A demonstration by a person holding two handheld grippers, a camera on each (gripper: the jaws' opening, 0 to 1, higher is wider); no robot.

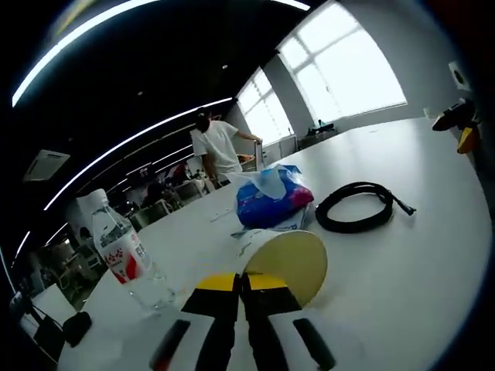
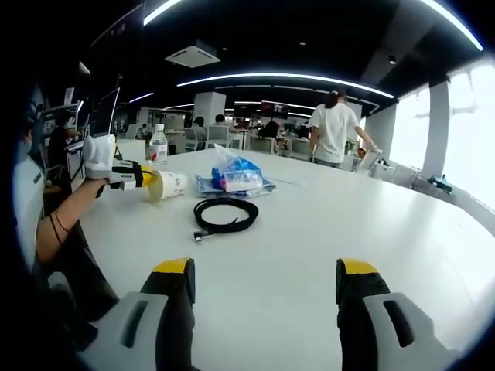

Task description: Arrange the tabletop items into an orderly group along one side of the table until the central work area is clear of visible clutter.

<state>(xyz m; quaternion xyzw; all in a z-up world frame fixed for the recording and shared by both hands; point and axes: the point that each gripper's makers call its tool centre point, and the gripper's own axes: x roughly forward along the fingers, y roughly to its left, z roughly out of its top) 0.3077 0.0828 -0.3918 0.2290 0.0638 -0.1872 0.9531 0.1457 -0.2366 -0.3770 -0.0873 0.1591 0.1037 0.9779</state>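
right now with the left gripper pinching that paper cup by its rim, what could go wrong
The left gripper holds the paper cup only by its thin rim, lying sideways; it may crush or slip out. The water bottle stands close beside it, so a swing could topple it. The black cable lies loose in the centre and might snag.

Blown-out window point(image 1: 340, 66) glare, dim ceiling w/ strip lights, fisheye edges.

In the right gripper view, the bottle point(image 2: 158, 146), cup point(image 2: 166, 185) and bag point(image 2: 234, 177) line the table point(image 2: 309, 232) upper left, cable point(image 2: 225, 214) below them.
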